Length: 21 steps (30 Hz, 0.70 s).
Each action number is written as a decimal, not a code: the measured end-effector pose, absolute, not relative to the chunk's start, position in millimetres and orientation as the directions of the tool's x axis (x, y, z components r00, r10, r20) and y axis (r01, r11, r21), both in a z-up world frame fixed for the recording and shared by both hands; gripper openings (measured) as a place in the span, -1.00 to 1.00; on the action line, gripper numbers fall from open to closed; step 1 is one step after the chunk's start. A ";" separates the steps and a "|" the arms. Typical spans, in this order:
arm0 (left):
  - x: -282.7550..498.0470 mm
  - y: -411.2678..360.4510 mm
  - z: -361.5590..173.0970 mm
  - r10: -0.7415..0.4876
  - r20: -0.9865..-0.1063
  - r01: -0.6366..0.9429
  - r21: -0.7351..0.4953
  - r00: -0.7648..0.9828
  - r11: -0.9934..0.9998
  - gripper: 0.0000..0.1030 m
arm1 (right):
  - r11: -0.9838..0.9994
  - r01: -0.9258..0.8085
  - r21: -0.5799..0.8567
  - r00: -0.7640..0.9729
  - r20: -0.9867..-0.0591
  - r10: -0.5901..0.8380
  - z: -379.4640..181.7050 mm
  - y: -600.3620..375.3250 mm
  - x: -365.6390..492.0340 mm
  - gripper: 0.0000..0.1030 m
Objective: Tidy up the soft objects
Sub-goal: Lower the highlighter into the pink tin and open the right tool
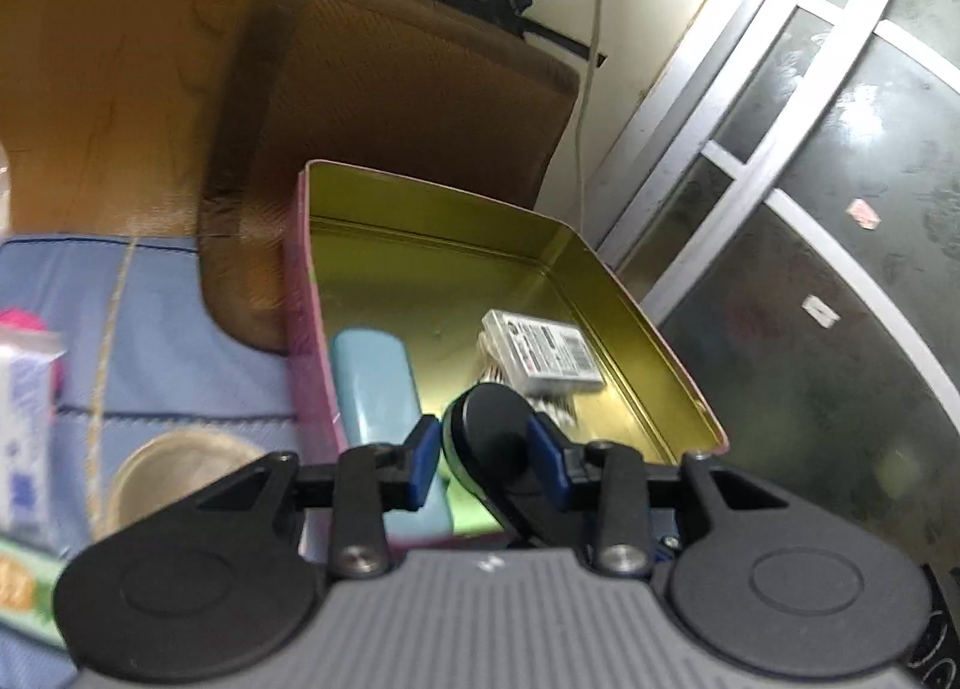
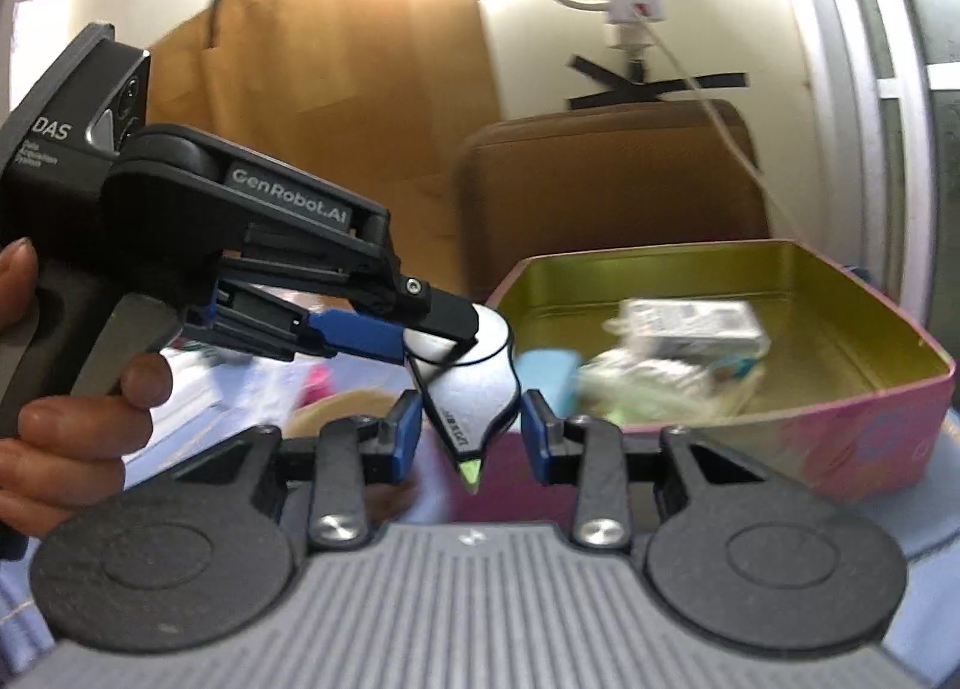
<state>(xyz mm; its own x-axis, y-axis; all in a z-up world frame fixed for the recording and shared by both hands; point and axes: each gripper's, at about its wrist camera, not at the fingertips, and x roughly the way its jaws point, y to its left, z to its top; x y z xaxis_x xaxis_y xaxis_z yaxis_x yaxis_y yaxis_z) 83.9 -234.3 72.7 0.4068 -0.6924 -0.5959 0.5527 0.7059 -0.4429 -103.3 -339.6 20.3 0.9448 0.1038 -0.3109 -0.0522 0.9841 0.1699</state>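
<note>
Above tin, near rim: left gripper (image 1: 487,452) clamped on black teardrop-shaped tape measure (image 2: 471,374); blue fingers (image 2: 360,332) pinch its round body, green tab pointing down at lower centre of right wrist view.
Right gripper (image 2: 470,437): blue pads parted, either side of the tape measure's tapered end; contact not confirmed, no grip evident.
Task item location: held in air just short of the pink tin (image 2: 888,419), not yet inside.
Tin contents: pale blue rounded case (image 1: 375,389) against left wall, white labelled packet (image 1: 543,353) at centre frame, crumpled clear wrapping beneath it.
Materials: tin is thin sheet metal, pink printed outside, gold lacquer inside, rolled rim; tape measure casing hard, glossy, smooth; pads rubbery; blue quilted cloth (image 1: 168,329) under tin, soft and stitched; brown cushion (image 1: 390,101) behind, woven texture.
Other items: shallow beige dish (image 1: 180,479) at lower left, white tissue pack (image 1: 24,419) at left edge.
Risk 1: glossy curved casing may rotate or squirt out of a two-point pinch, dropping outside the tin.
Risk 2: handover with both grippers close; early release by left likely cause of a fall.
Risk 3: tin on soft cloth may slide or tip if rim struck.
Risk 4: image blur limits confidence on contact.
</note>
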 end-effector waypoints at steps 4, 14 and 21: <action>101.9 -255.3 58.9 -0.653 -0.641 0.515 -0.430 0.404 0.742 -0.33 | 0.985 -0.021 0.173 0.929 -0.360 0.083 17.3 -363.0 -75.4 -0.25; 88.5 -233.8 61.9 -0.659 -0.611 0.521 -0.424 0.440 0.741 -0.29 | 0.979 0.168 0.111 0.902 -0.417 -0.107 8.2 -386.3 -34.1 -0.21; 44.1 -179.0 71.4 -0.671 -0.570 0.564 -0.389 0.473 0.728 -0.29 | 0.970 0.137 0.203 0.941 -0.333 -0.064 21.3 -364.2 -89.1 -0.22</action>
